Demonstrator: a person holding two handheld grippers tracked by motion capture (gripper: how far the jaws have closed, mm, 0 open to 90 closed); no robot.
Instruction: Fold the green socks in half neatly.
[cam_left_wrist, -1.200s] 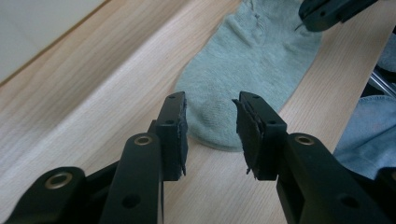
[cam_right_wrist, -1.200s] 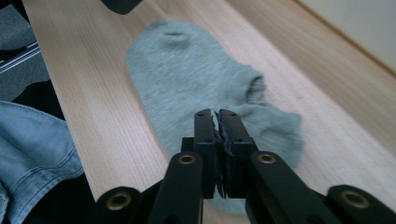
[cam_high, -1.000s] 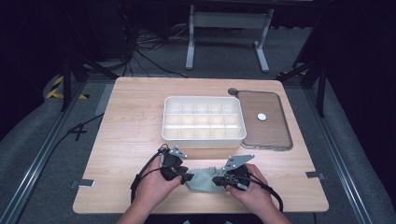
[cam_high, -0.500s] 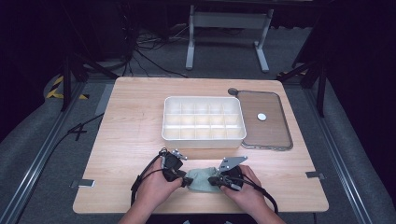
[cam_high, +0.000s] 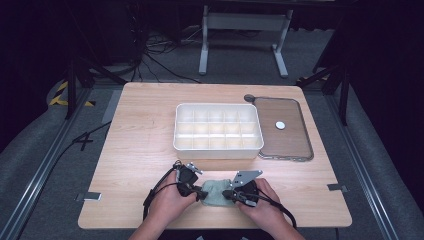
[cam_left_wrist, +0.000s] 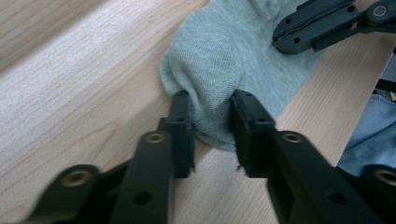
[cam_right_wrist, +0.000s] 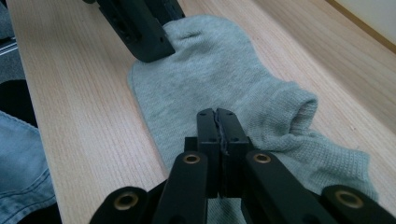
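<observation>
Near the table's (cam_high: 130, 150) front edge, both hands are drawing closer together over a pale green sock (cam_left_wrist: 224, 51), the left gripper (cam_left_wrist: 211, 133) now straddling its end, jaws part-open, while the right gripper (cam_right_wrist: 217, 140) is pinching its fabric shut (apparently folding it).

The right gripper (cam_right_wrist: 217, 116) is pressing its jaws together, seemingly pinching the grey sock (cam_right_wrist: 219, 79) lying on the wooden table (cam_right_wrist: 79, 116). Beyond the sock's far end, the left gripper (cam_right_wrist: 140, 28) is touching it.
</observation>
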